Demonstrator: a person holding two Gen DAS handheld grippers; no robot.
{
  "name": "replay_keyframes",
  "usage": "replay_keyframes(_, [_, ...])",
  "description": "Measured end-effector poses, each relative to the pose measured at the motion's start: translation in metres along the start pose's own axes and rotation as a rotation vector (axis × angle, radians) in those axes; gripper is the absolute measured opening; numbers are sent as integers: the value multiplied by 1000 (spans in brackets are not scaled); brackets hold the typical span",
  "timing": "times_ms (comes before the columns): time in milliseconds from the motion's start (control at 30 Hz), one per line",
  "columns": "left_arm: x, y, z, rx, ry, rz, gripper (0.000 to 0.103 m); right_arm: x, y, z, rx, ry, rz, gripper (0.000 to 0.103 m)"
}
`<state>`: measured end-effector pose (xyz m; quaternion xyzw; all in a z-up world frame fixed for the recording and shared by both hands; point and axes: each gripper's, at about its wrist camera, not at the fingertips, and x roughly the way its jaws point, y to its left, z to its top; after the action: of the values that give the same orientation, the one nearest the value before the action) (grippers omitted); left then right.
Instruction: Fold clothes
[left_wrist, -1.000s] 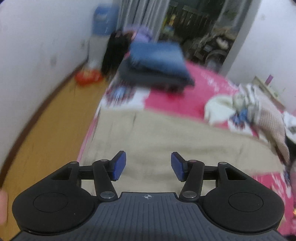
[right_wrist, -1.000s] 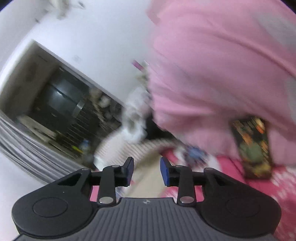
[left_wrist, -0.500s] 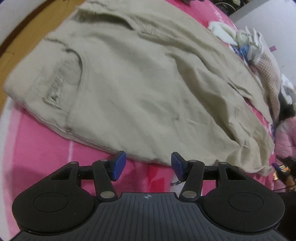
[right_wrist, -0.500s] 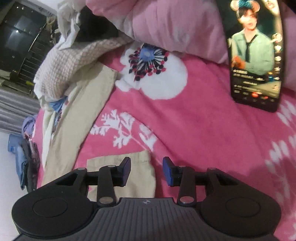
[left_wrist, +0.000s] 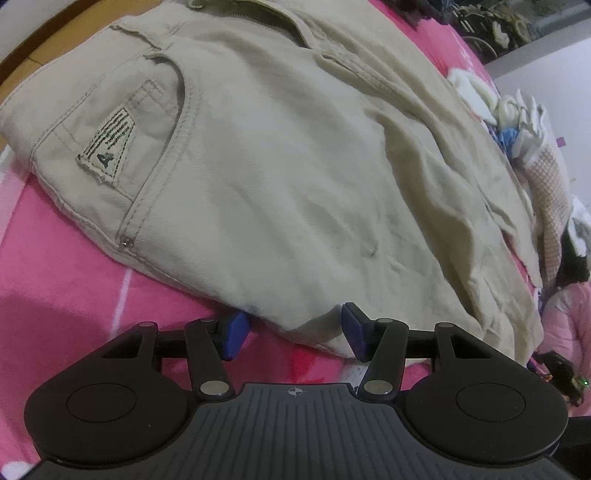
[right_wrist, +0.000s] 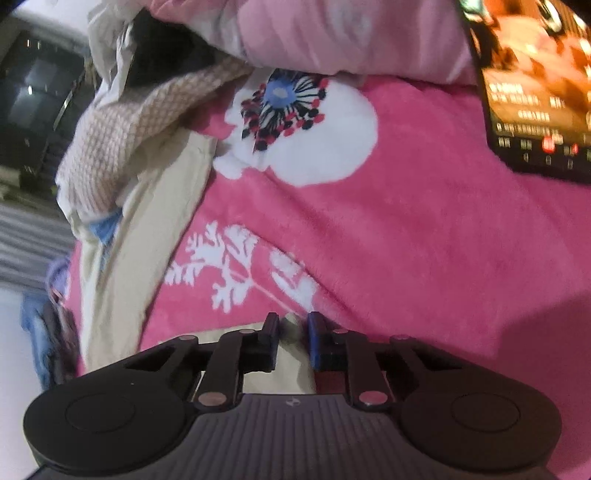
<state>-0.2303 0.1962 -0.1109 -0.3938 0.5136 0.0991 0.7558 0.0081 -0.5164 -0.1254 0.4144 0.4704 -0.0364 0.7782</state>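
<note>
Beige trousers (left_wrist: 280, 177) lie flat on a pink flowered blanket (left_wrist: 55, 280), waist and patch pocket at the left, legs running to the right. My left gripper (left_wrist: 293, 334) is open, its blue pads on either side of the trousers' near side edge. In the right wrist view my right gripper (right_wrist: 291, 332) has closed on the hem corner of a trouser leg (right_wrist: 291, 326), with beige cloth pinched between the pads. The other leg (right_wrist: 147, 236) runs up the left of that view.
A pile of loose clothes (left_wrist: 532, 155) lies at the far right of the bed, with a checked cloth (right_wrist: 129, 140) and a pink quilt (right_wrist: 332, 33). A lit phone (right_wrist: 535, 92) rests on the blanket at the right. Wood floor (left_wrist: 48, 37) lies beyond the bed's left edge.
Both grippers have dropped to the bed. The left moved forward until its pads straddle the trousers' edge. The right moved onto the leg hem and closed on it.
</note>
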Motion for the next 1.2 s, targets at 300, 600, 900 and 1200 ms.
replay_keyframes(300, [-2, -6, -6, -36, -56, 34, 53, 0, 5, -5, -41, -21, 13, 9])
replay_keyframes(600, [-4, -5, -16, -81, -44, -22, 53, 5, -10, 0, 43, -10, 56, 9])
replay_keyframes(900, [-11, 0, -17, -137, -91, -116, 49, 6, -14, 0, 72, -4, 71, 9])
replay_keyframes(1200, [1, 8, -22, -181, -94, -121, 47, 7, -16, 1, 82, -3, 74, 8])
